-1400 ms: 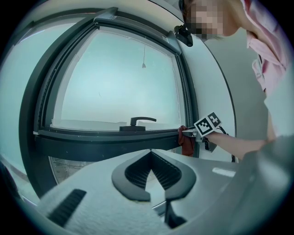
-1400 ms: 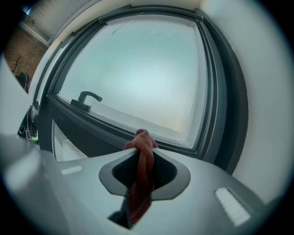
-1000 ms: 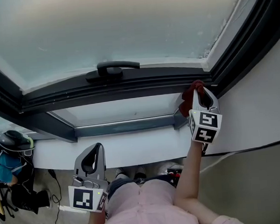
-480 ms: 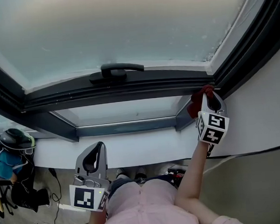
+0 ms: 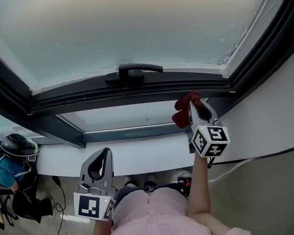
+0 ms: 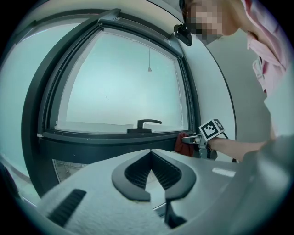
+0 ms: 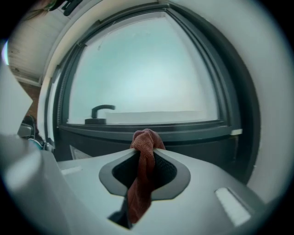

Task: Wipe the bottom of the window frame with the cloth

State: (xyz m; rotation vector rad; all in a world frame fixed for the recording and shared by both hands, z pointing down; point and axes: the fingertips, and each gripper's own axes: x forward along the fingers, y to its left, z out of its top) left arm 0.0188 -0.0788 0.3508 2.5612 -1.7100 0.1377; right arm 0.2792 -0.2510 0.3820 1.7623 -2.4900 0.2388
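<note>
Window frame (image 5: 135, 92): dark, w/ a big frosted pane (image 5: 131, 30) filling the top of the head view. Its btm rail runs left-right across mid pic, and a smaller clear pane (image 5: 132, 115) sits under it. White wall (image 5: 277, 110) on the right. White sill (image 5: 139, 155) below the frame, spanning the width. Person's pink shirt (image 5: 149, 215) at btm centre, right forearm reaching up toward the frame.

L gripper (image 5: 101, 160) is held low in front of the sill, well apart from the frame, marker cube toward the camera. In its own view the L gripper (image 6: 150, 153) has its jaw tips pressed together, nothing between them.

R gripper (image 5: 194, 106) is up at the right part of the btm rail, short of the corner. In its own view the R gripper (image 7: 146, 149) is pinching the cloth, jaws closed on it.

Red cloth (image 7: 143, 165) is bunched: a knob sticks out past the jaw tips and the rest hangs down between the jaws. In the head view the cloth (image 5: 184, 112) lies right at the btm rail's lower edge, right of centre; can't tell if it's actually touching. L gripper view shows the cloth (image 6: 183, 144) against the dark frame near the right corner.

Black lever handle (image 5: 134, 71) on the btm rail, approx centre, well left of the cloth.

Dark helmet (image 5: 16, 146) at far left, below sill level.
</note>
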